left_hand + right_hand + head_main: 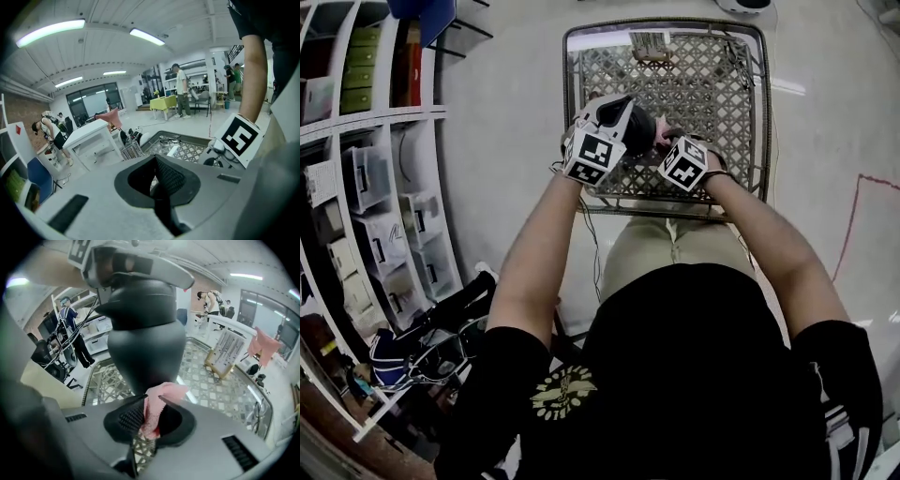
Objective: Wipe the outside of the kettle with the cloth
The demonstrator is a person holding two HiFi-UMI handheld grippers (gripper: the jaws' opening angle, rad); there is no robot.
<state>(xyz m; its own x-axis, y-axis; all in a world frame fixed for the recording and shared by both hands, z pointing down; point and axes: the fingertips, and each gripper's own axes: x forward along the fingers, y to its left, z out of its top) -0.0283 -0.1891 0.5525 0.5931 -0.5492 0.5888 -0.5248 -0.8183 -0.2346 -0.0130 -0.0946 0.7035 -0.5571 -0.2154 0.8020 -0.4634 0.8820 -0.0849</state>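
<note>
A dark, round-bodied kettle (145,348) fills the middle of the right gripper view and shows as a dark shape (641,127) in the head view, over the metal lattice table (741,112). My left gripper (614,122) sits on the kettle's top and grips it; in the left gripper view its jaws (157,180) stand shut and the kettle is hidden. My right gripper (150,416) is shut on a pink cloth (157,404). The cloth's free end lies against the kettle's lower body. In the head view the right gripper (667,142) is just right of the kettle.
The lattice table (220,390) has a raised metal rim. Shelves with boxes (366,187) line the left side, and bags and cables (422,347) lie on the floor. A red tape line (853,225) marks the floor at right. A white table (93,136) and people stand farther off.
</note>
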